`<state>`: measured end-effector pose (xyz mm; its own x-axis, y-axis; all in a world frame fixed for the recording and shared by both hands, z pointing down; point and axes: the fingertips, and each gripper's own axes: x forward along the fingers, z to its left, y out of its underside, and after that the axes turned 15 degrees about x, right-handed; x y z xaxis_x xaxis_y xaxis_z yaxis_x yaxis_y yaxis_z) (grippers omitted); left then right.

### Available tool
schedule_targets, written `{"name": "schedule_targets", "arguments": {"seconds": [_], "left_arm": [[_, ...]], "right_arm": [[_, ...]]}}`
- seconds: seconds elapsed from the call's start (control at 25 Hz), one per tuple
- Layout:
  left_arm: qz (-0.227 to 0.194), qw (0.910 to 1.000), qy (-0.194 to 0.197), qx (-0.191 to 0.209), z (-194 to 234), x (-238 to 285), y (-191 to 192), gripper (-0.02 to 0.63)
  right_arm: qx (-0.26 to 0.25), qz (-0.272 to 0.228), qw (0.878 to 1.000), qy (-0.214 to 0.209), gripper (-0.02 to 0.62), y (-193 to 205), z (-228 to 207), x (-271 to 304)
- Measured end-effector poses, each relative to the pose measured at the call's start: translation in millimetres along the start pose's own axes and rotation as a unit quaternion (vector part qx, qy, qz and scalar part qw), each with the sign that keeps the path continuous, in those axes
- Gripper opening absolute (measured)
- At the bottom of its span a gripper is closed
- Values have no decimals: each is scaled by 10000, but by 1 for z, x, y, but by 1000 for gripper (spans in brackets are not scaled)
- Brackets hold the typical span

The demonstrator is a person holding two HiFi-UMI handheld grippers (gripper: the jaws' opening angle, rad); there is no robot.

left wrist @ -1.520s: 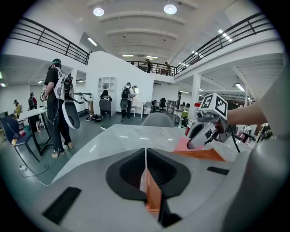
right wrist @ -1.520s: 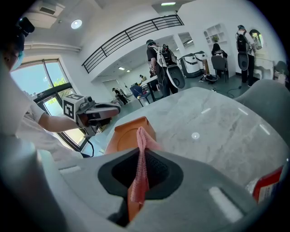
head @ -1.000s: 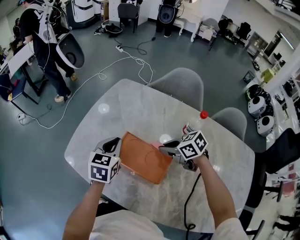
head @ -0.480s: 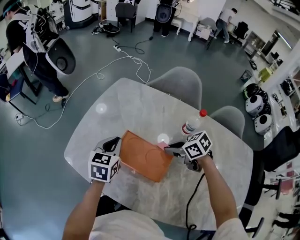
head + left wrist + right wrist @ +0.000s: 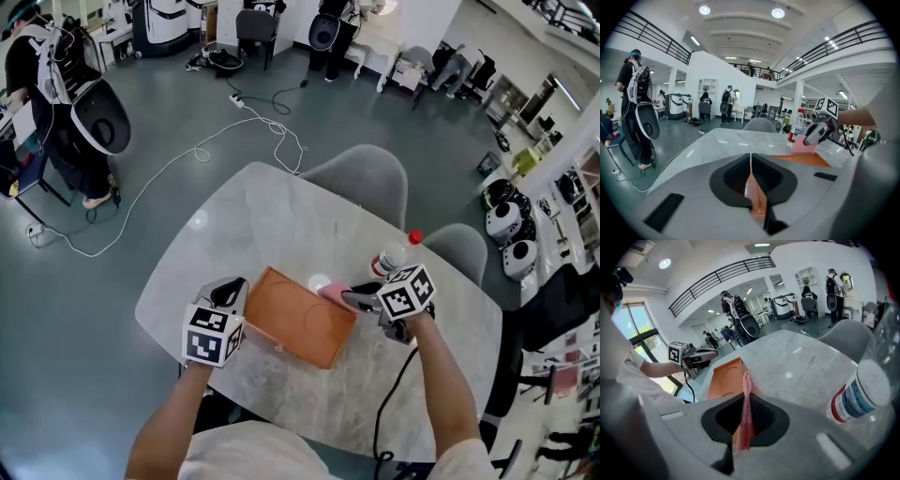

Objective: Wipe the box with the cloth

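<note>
Head view: cloth (image 5: pixel 334 291) at box (image 5: pixel 300 320) edge

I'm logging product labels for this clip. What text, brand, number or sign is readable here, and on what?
No text is legible anywhere.
Bottle: label with red, white and blue bands, print too blurred to read.
Marker cubes: black-and-white square patterns only, no letters.
Box: plain orange, no print visible.
</note>
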<state>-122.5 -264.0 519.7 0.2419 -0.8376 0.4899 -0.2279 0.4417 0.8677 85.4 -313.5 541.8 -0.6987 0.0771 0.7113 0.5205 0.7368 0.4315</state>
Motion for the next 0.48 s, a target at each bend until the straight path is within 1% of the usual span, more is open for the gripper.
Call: {"name": "schedule_targets", "arguments": {"seconds": [0.12,0.28,0.48], "left_arm": [[-21,10000,28,6,6,-3,4,17],[-22,10000,19,-21,16,-7,11,17],[-7,9999,-52,-97,33,-18,23,17]], "right_arm": [[-241,-16,9995,178,17,-20,5,3],[-599,93,9976,347,17,-49,15,15],[-991,249,9940,381,17,-84,36,42]]}}
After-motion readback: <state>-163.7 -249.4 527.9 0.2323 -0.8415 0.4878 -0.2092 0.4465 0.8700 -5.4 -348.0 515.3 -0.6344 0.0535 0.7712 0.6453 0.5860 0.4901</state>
